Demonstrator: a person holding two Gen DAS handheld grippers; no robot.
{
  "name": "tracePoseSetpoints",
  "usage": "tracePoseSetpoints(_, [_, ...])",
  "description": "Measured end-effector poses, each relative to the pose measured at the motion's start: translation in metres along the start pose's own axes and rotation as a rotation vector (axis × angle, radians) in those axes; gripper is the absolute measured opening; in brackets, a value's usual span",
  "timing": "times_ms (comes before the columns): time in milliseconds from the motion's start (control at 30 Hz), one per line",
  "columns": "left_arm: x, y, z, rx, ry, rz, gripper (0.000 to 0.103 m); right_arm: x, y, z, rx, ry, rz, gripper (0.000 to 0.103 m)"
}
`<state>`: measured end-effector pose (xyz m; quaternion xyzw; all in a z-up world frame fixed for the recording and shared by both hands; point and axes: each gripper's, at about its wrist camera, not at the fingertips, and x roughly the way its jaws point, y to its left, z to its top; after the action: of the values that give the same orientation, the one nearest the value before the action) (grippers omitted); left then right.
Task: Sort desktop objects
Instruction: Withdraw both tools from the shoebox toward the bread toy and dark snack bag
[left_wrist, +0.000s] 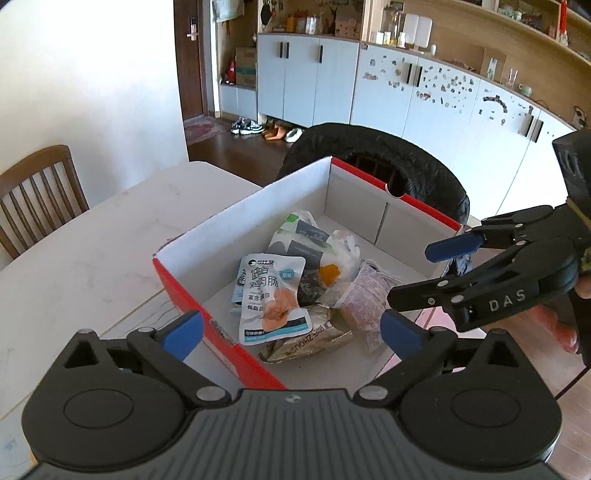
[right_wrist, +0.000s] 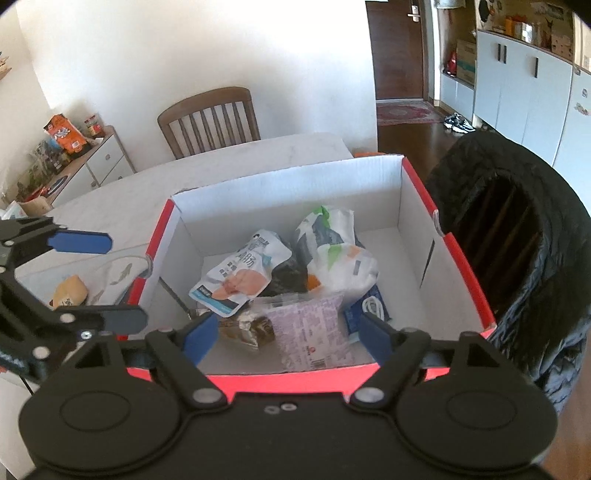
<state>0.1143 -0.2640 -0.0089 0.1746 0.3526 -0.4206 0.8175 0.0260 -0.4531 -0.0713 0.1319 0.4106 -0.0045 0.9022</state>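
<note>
While both tongs (left_wrist: 291, 332) (right_wrist: 286, 338) gape empty, packets (right_wrist: 236, 280) lie boxed below.

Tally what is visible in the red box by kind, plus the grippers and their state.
Snack packets in the box: at least 5 visible, piled
Open grippers: 2, left gripper, right gripper, both empty
Total: 7

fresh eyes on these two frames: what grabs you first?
The red cardboard box with white inside walls fills the middle of both views; it sits on the pale table. On its floor lies a heap of snack packets, a white pouch with a sausage picture on top. Both grippers hang over the box's near edges with blue fingers apart and nothing between them: left gripper, right gripper. A black jacket drapes a chair behind the box.
</note>
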Motion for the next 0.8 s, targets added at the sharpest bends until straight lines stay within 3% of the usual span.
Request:
tracePoseSetpoints(467, [-0.052, 0.042, -0.041, -0.042, -0.017, -0.023, 0.103, 0.000, 0.065, -0.006, 0.001, -0.004, -0.022, 0.084])
tracePoseSetpoints(800, [-0.095, 0.087, -0.087, -0.084, -0.029, 0.036, 0.103, 0.023, 0.143, -0.006, -0.093, -0.001, 0.016, 0.085])
